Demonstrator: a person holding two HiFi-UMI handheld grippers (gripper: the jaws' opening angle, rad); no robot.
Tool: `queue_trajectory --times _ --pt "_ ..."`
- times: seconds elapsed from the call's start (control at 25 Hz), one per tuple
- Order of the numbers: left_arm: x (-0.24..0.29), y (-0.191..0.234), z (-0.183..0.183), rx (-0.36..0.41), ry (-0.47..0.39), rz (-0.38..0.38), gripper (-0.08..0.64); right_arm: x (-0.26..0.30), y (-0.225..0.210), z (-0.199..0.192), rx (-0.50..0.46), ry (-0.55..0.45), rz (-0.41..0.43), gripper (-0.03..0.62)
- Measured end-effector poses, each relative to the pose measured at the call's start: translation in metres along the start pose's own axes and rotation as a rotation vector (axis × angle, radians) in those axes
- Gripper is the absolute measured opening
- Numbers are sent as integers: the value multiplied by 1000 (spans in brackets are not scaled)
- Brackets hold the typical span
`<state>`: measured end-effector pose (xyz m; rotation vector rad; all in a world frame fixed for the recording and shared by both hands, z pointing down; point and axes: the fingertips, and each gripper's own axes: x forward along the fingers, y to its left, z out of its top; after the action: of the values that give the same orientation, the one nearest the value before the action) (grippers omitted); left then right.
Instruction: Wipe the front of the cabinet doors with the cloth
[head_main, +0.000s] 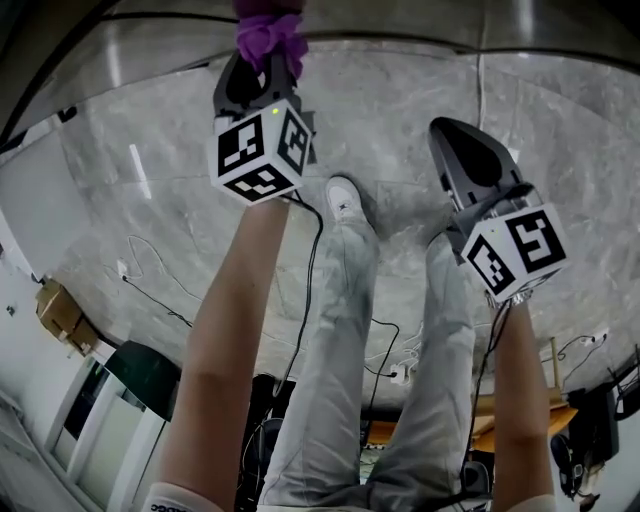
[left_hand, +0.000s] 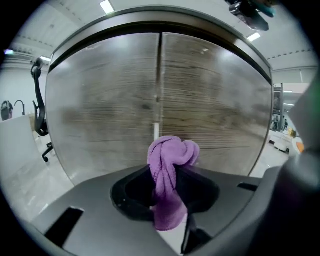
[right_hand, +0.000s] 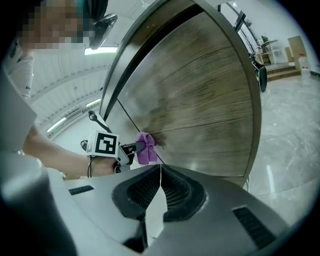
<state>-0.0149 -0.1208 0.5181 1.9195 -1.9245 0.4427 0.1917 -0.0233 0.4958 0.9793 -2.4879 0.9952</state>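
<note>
The purple cloth (left_hand: 169, 156) is bunched into a twisted wad and clamped between the jaws of the left gripper (left_hand: 167, 189), its rounded head sticking out past the tips and a tail hanging down behind them. In the right gripper view, the cloth (right_hand: 146, 148) meets the front of the wood-grain cabinet doors (right_hand: 200, 107) right at the dark vertical seam between them, held there by the left gripper (right_hand: 128, 149) with its marker cube (right_hand: 103, 144) behind. The left gripper view faces the two doors squarely, the left door (left_hand: 102, 102) and the right door (left_hand: 212, 100) meeting just above the cloth. The right gripper (right_hand: 160, 172) hangs back from the cabinet with its jaws closed together and nothing between them. From the head view, the cloth (head_main: 268, 36) sits at the top edge above the left gripper (head_main: 262, 72), while the right gripper (head_main: 455, 135) is well apart from it. Below them lie a grey marbled floor (head_main: 150, 130), the person's legs, a white shoe (head_main: 345, 200) and black cables (head_main: 310, 270).
</note>
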Motion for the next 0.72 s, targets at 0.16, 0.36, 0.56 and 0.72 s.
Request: queue_trajectory --times 0.16,0.36,0.56,0.72 --pt "-2 19 2 27 0 22 117 12 14 4 -9 -1 29 29" --pt "-6 -5 -9 6 10 34 117 -6 3 -3 3 -4 25 29" --pt "-6 -104 -40 56 54 -86 117 -55 -37 -25 31 15 -11 29" --pt "-1 -210 -66 89 90 -218 118 -104 -79 -44 47 38 -49 29"
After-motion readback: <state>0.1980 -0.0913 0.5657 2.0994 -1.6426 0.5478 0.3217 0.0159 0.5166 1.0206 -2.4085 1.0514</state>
